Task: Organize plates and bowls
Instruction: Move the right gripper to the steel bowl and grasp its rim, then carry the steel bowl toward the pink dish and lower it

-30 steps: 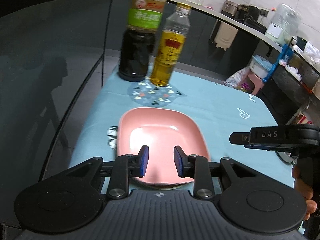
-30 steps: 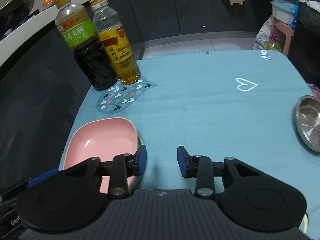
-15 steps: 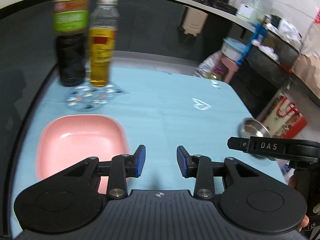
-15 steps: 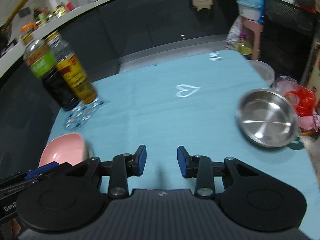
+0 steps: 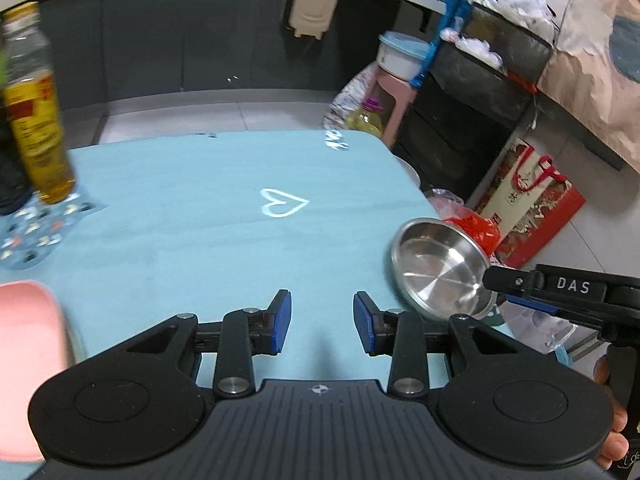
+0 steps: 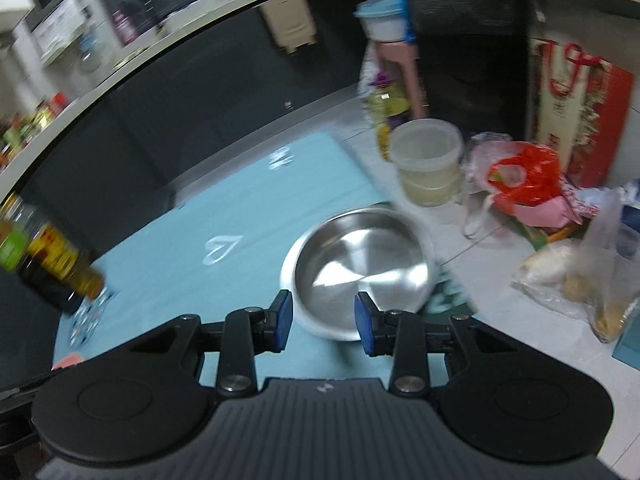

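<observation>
Right wrist view shows the right tool (image 6: 322,320) partly open and empty above the steel bowl (image 6: 360,268) at the table's (image 6: 180,264) edge.

Below me lies a table (image 5: 180,240) covered in a light blue cloth with a white heart outline (image 5: 283,202) printed near its middle. A steel bowl (image 6: 360,268) sits at the near right edge. At the near left edge rests a pink plate (image 5: 28,360). At the far left, a round patterned mat (image 5: 36,232) lies flat, with an amber oil bottle (image 5: 38,116) and a dark sauce bottle (image 6: 36,280) standing on it, side by side.
</observation>
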Tool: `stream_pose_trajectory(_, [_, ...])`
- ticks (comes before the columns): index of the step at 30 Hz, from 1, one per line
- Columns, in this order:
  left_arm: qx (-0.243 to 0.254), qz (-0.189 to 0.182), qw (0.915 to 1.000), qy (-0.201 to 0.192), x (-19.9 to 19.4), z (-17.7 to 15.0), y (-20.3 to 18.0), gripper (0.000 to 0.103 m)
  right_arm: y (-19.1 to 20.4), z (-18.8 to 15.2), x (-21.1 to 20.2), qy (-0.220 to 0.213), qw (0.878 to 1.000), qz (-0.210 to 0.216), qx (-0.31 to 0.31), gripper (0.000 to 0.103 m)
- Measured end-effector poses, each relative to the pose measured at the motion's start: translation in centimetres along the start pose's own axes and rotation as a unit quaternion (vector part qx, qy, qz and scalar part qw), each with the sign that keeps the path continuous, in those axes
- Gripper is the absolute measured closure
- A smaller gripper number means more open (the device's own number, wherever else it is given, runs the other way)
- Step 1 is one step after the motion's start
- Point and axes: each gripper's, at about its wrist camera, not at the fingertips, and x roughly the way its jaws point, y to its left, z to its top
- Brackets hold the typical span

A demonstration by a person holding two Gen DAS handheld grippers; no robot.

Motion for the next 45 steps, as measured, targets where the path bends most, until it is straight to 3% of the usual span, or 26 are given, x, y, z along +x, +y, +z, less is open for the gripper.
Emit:
stream_pose_trajectory(7, [-0.001, -0.009, 0.9996, 0.026, 4.0, 1.0, -2.4, 0.071, -3.9, 1.2, 1.6, -0.003, 0.998, -0.032, 0.047, 0.068])
stream_pose_trajectory(13, [-0.017, -0.034, 0.9985, 0.038, 6.2, 1.8, -3.7, 0.071, -5.5, 1.4, 2.8, 0.010, 0.998, -0.028, 0.058, 0.068])
stream_pose_trajectory(24, [-0.002, -0.030, 0.9976, 0.062, 9.0, 1.7, -5.1, 0.073, -6.1, 1.6, 3.7, 0.024, 0.998, -0.015, 0.060, 0.068])
stream_pose_trajectory(26, [0.005, -0.036, 0.9975, 0.061, 9.2, 1.6, -5.1, 0.081, -6.2, 1.7, 4.0, 0.027, 0.998, -0.010, 0.058, 0.071])
stream_pose_trajectory(27, [0.010, -0.037, 0.9974, 0.062, 9.3, 1.6, -5.3, 0.088, -6.1, 1.7, 4.2, 0.028, 0.998, -0.008, 0.053, 0.079])
stream_pose_trajectory(28, [0.018, -0.030, 0.9976, 0.060, 9.2, 1.6, -5.5, 0.090, -6.0, 1.7, 4.3, 0.031, 0.998, -0.005, 0.049, 0.087])
stream_pose_trajectory(30, [0.026, -0.029, 0.9979, 0.052, 8.8, 1.6, -5.5, 0.090, -5.9, 1.6, 4.3, 0.030, 0.998, -0.011, 0.047, 0.089])
stream_pose_trajectory(45, [0.008, -0.022, 0.9994, -0.026, -1.1, 1.2, -1.5, 0.089, -0.9, 0.4, 0.2, 0.013, 0.999, 0.037, 0.000, 0.089])
